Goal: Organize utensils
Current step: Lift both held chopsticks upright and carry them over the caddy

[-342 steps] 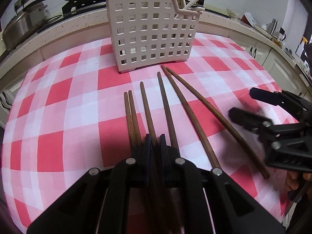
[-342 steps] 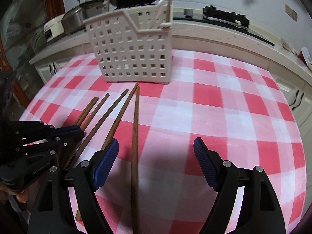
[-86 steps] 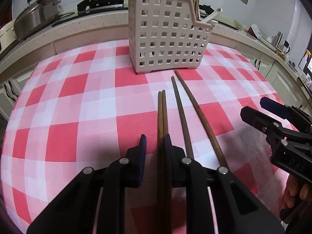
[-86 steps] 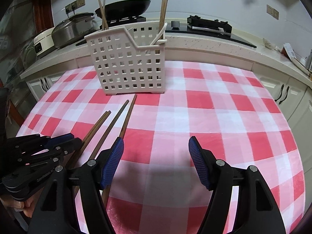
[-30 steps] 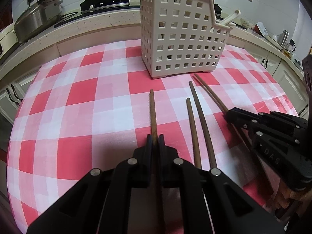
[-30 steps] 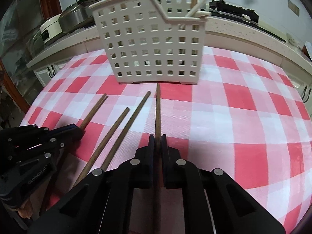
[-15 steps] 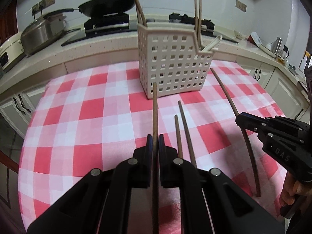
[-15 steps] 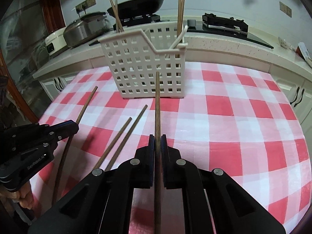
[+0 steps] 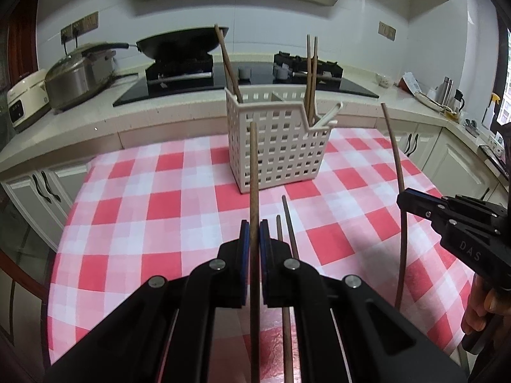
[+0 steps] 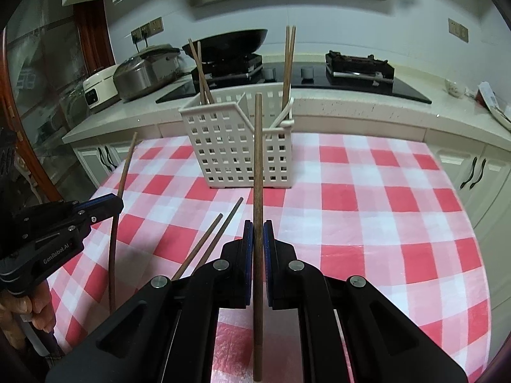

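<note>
The left gripper [image 9: 254,234] was clenched on a wooden chopstick [image 9: 254,191], which ran forward between its blue pads and was lifted clear of the red-and-white checked tablecloth [image 9: 166,198]. The chopstick's far tip pointed at the white perforated utensil basket [image 9: 278,150], which stood on the cloth straight ahead of this gripper.

The right gripper [image 10: 258,234] was likewise clamped on a second chopstick [image 10: 258,166], raised off the cloth, with its tip directed at the same basket ahead and slightly to its left. In the left wrist view this gripper appeared to the right, and its chopstick rose steeply above its jaws.

Two loose chopsticks [image 9: 286,223] lay side by side on the cloth, just right of the left gripper's fingers and ahead-left of the right gripper.

The basket held two pairs of chopsticks already standing upright: one pair [image 10: 201,73] in its left compartment and one pair [image 10: 289,63] at its right end beside a white spoon handle [image 10: 282,116].

Beyond the basket, a counter carried a black wok [image 9: 182,43] on a hob.
</note>
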